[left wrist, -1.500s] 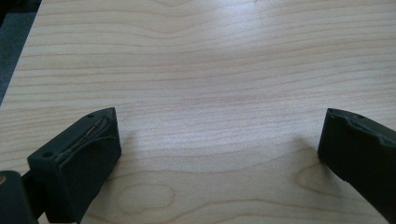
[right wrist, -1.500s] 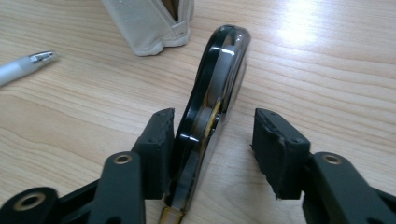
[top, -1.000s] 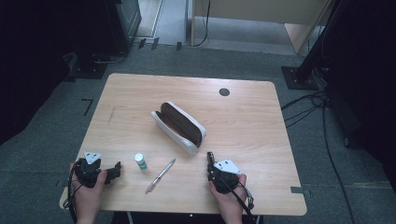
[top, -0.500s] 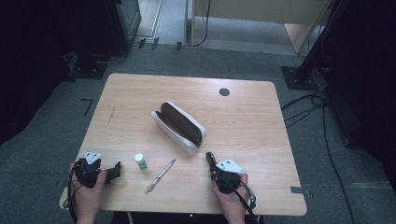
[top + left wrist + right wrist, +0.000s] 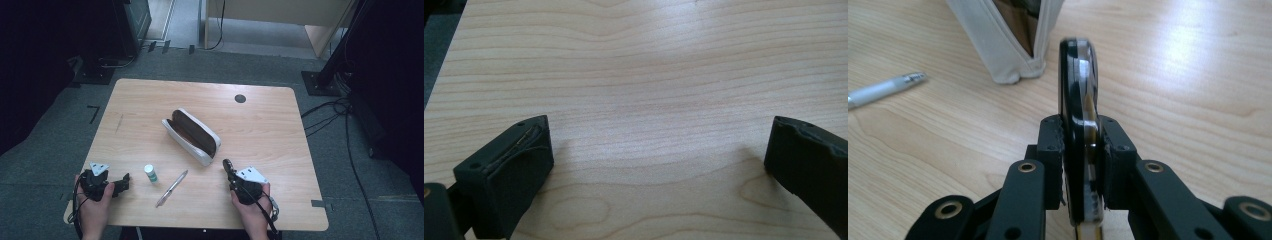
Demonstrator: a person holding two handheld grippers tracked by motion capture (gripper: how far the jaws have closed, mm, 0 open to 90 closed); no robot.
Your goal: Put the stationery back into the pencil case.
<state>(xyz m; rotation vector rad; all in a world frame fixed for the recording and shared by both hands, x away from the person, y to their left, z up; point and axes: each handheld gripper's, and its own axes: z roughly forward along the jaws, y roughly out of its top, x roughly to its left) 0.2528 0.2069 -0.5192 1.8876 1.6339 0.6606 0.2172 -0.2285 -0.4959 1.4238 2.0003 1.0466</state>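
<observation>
**Right claw pinches a flat dark object; left claw stands wide**

The right claw [image 5: 1082,165] has just been closing, and its pads now press on a thin, flat dark object [image 5: 1079,100] held on edge between them, pointing toward the pouch; the left claw [image 5: 659,165] rests low over the counter [image 5: 649,65] with its jaws spread wide and nothing between them; between the two hands lie a pen [image 5: 171,188] and a small white bottle [image 5: 150,173], near but apart; farther back, mid-counter, the open white pouch [image 5: 192,136] lies on its side.
</observation>
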